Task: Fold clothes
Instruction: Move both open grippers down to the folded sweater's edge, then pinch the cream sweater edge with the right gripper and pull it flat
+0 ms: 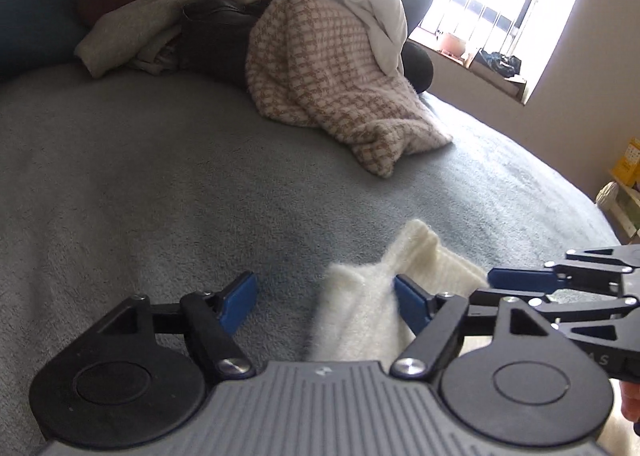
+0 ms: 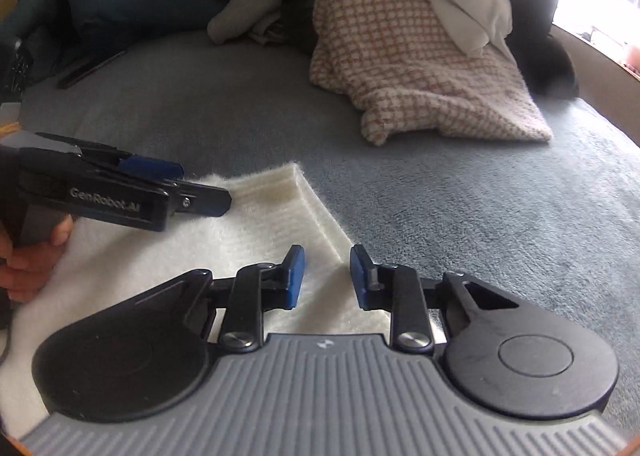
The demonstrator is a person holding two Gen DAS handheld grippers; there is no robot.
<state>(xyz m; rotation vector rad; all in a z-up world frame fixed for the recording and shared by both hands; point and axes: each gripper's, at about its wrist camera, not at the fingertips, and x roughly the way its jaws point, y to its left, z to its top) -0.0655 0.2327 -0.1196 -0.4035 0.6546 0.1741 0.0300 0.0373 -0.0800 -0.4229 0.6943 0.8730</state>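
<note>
The step in hand seems to be taking hold of the white knit garment (image 2: 248, 224) that lies flat on the grey blanket (image 2: 460, 184), near the front, well apart from the pile of unfolded clothes (image 2: 420, 56) at the back; the next move, I judge, calls for both grippers to pinch its edges before lifting a fold. The left gripper (image 1: 324, 296) stands wide, empty, the cloth's edge just beside its right finger; the right gripper (image 2: 327, 276) is narrow but not closed, the garment's corner edge between its fingers, not yet pressed.
</note>
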